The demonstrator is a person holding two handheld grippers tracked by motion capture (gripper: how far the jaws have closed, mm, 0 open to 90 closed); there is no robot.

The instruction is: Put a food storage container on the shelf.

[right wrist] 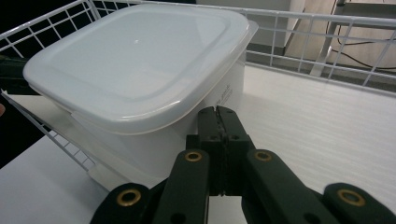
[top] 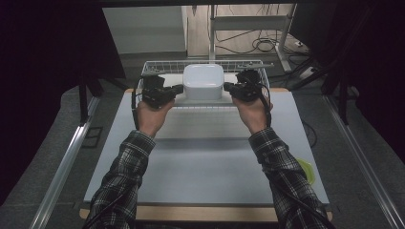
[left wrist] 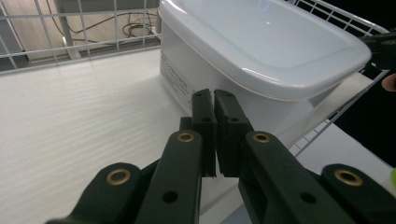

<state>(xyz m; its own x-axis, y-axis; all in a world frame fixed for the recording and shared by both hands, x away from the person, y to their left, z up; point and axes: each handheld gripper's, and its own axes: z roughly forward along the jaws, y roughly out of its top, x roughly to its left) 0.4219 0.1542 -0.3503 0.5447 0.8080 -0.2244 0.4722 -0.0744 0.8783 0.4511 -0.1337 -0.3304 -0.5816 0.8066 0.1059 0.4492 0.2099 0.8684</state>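
A white lidded plastic container (top: 204, 81) stands inside a white wire basket (top: 157, 64) at the far edge of the table. My left gripper (top: 180, 88) is at the container's left side and my right gripper (top: 226, 87) at its right side, both held low and pointing inward. In the left gripper view the jaws (left wrist: 214, 95) are shut with nothing between them, tips just below the lid rim of the container (left wrist: 261, 42). The right gripper view has the shut, empty gripper (right wrist: 217, 111) close against the wall of the container (right wrist: 135, 60). Whether the tips touch the wall I cannot tell.
The basket's wire walls (left wrist: 84, 28) (right wrist: 317, 32) rise around the container, with bare white floor on both sides of it. The grey table top (top: 205, 157) stretches toward the person. A yellow-green object (top: 305, 171) lies at the table's right edge beside the right sleeve.
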